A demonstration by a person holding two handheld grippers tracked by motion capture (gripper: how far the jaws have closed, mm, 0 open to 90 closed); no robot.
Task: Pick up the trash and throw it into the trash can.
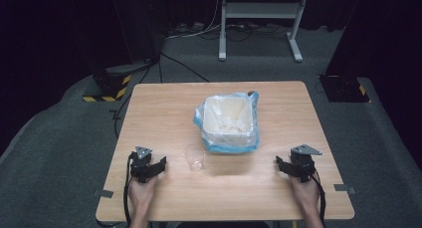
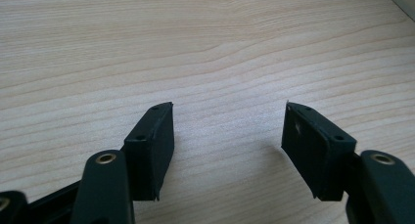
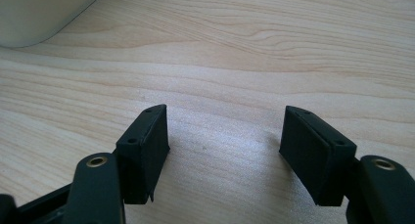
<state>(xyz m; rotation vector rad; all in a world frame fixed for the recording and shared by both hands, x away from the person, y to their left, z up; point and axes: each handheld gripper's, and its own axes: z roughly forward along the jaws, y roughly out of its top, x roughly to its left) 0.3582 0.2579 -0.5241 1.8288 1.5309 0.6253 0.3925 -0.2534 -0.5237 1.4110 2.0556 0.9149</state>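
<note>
Pale wooden table (image 1: 164, 108) — grey carpeted floor (image 1: 59, 153), dark surroundings.

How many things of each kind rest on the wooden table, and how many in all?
Clear plastic cup: 1
White bin lined with a blue bag: 1
Gripper, each with jaws open and nothing between them: 2, left gripper and right gripper
Total: 4
</note>
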